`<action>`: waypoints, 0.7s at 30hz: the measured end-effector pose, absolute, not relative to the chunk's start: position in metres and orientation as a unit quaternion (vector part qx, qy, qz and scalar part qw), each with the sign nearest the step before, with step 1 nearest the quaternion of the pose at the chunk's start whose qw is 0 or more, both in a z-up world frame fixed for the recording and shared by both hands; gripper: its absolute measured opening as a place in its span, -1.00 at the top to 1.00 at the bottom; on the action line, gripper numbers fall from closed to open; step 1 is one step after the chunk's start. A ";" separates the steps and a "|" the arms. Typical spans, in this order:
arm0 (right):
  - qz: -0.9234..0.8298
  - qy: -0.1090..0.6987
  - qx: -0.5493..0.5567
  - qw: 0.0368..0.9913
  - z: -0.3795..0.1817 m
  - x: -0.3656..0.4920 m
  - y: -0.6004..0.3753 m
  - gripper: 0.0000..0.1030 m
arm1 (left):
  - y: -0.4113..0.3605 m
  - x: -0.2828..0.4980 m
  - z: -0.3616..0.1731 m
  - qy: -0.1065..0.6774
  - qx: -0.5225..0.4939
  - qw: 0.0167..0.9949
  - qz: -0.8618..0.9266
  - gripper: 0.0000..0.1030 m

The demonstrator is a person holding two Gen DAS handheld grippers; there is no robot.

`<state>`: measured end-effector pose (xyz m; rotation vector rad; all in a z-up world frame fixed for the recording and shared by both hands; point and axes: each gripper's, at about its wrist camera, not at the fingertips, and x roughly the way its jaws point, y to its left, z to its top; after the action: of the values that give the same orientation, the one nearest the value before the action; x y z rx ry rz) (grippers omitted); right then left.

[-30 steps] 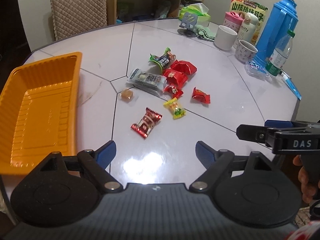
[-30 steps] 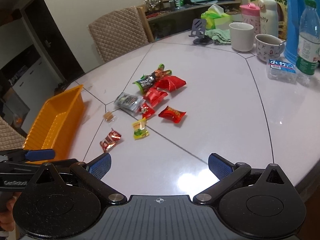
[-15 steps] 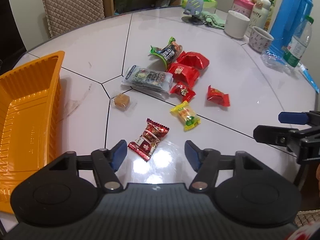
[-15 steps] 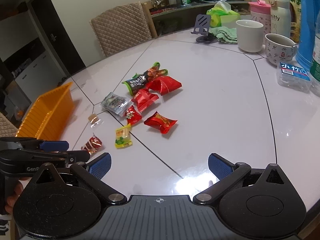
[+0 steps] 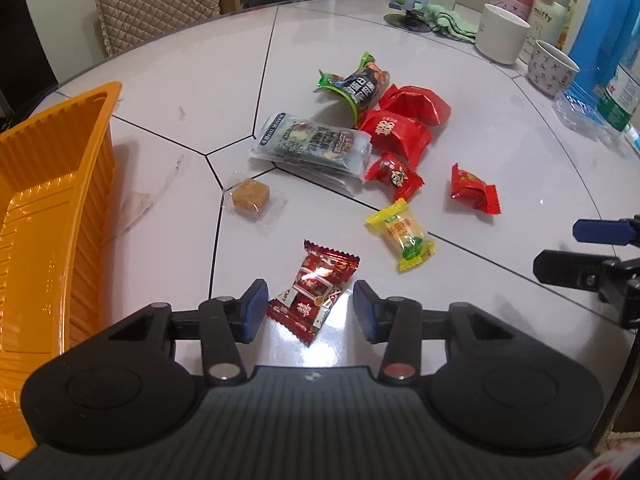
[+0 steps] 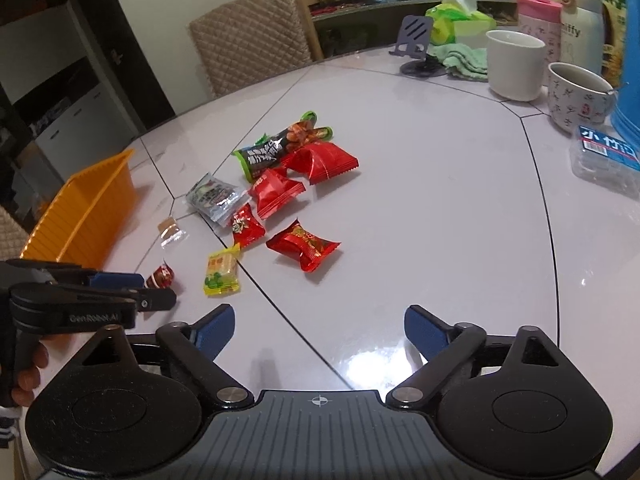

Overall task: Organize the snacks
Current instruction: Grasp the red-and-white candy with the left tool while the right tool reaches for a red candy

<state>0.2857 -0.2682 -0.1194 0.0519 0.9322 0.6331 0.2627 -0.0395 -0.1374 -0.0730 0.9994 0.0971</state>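
Tray point(image 5: 48, 216) at 9 o'clock empty, 9 snacks on desk point(image 5: 200, 80); left gripper point(image 5: 307, 309) jaws closing around red candy point(image 5: 316, 292), not yet gripping; right gripper point(image 6: 318, 330) jaws wide, empty.

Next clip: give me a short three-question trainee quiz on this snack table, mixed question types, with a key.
1. True or false: the left gripper has its pads pressed on the dark red candy.
2. Multiple choice: the orange tray holds A) no snacks in the part visible, B) the yellow candy, C) the caramel.
3. Fill in: nothing lies between the jaws of the ____ gripper.

Key
1. False: the candy lies between the jaws, which have just been closing, but gaps show on both sides.
2. A
3. right; its jaws have just narrowed slightly yet stand wide over bare table.
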 end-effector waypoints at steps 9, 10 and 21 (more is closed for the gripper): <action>0.325 0.427 -0.007 0.844 -0.125 0.300 -0.259 -0.69 | -0.038 0.268 -0.137 0.479 -0.042 0.876 0.045 0.46; 0.329 0.424 -0.014 0.843 -0.125 0.302 -0.257 -0.68 | -0.039 0.269 -0.137 0.479 -0.042 0.876 0.044 0.47; 0.385 0.396 -0.093 0.828 -0.133 0.329 -0.226 -0.21 | -0.035 0.264 -0.130 0.477 -0.056 0.875 0.055 0.57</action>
<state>0.3290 -0.2264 -0.1333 -0.1980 0.8399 0.8182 0.2642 -0.0350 -0.1300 -0.1179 0.9952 0.1151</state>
